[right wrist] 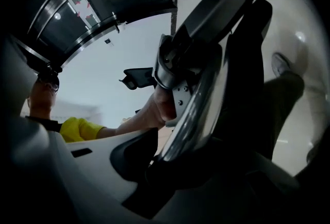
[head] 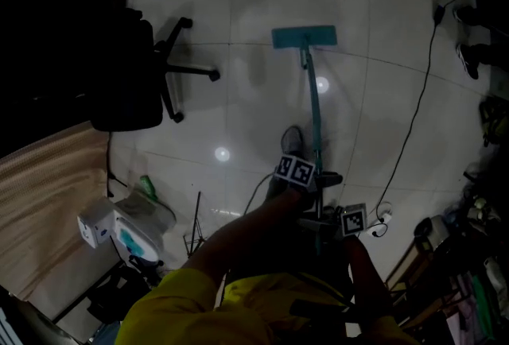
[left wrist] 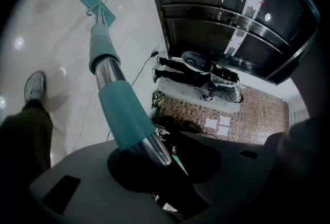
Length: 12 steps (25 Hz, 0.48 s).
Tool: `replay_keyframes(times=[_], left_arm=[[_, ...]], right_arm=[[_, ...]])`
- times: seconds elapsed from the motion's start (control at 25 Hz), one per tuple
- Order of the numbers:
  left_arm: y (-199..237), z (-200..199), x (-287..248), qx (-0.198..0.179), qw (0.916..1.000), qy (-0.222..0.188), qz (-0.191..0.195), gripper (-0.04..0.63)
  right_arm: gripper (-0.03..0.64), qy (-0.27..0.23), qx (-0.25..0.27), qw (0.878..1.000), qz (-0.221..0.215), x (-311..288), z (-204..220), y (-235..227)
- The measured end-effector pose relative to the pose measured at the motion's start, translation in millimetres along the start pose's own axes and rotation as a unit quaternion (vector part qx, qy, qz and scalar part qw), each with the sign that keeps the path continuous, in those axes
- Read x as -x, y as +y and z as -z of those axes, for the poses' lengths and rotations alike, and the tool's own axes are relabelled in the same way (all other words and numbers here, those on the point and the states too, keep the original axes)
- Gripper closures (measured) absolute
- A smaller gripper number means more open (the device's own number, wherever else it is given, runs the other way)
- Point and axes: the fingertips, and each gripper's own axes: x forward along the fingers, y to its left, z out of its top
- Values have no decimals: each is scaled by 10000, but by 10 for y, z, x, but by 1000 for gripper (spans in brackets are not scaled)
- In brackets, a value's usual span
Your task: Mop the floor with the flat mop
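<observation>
Yellow sleeve (head: 184, 297) at bottom of head view, both forearms reaching forward and down to the tool.

Floor (head: 374, 73): pale glossy tile with ceiling-light reflections. Cannot tell wet from dry.

Office chair (head: 131, 65): dark, to the person's left, well apart from the mop.

Flat mop, pole (head: 315, 109): the long axis runs straight away from the person, slightly left of vertical in the head view. The low end is out ahead and the high end is at the body. The left gripper view shows a metal tube with a teal sleeve (left wrist: 124, 112) just above the jaws.

Mop head (head: 304, 36): teal bar lying crosswise to the pole, flat on the tile, well ahead of the shoe (head: 292, 141).

Left gripper (head: 306, 178): jaws clamped round the pole just below the teal sleeve, seen plainly in its own view (left wrist: 154, 158). It is the lower hold, so the one nearer the mop head.

Right gripper (head: 347, 226): also clamped on the metal tube (right wrist: 166, 162), higher up and close to the body.

Cable (head: 419, 117): thin black line on the tile to the right of the pole, apart from it.

Judgement: the mop head lies dead ahead along the pole's axis, so the next stroke should be a push or pull on that line. The left gripper would steer and the right would drive. A sweep to the right risks catching the cable.
</observation>
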Motion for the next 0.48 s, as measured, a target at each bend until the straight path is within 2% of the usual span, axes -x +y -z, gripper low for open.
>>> replay_keyframes(times=[0.12, 0.2, 0.32, 0.4, 0.48], left_arm=[[-78, 889, -191, 352, 9992, -158, 86, 455], [-58, 1077, -295, 443, 9986, -270, 118, 454], [82, 831, -369, 257, 9996, -98, -13, 454], [150, 437, -371, 97, 9999, -6, -99, 458], [166, -106, -334, 4, 9999, -154, -41, 469]], right_arm=[[515, 176, -19, 9997, 196, 313, 820, -65], [515, 303, 66, 9992, 262, 452, 988, -125], [506, 750, 388, 9961, 243, 454, 784, -237], [499, 946, 694, 9925, 354, 413, 417, -287], [502, 814, 896, 9920, 372, 353, -99, -305]])
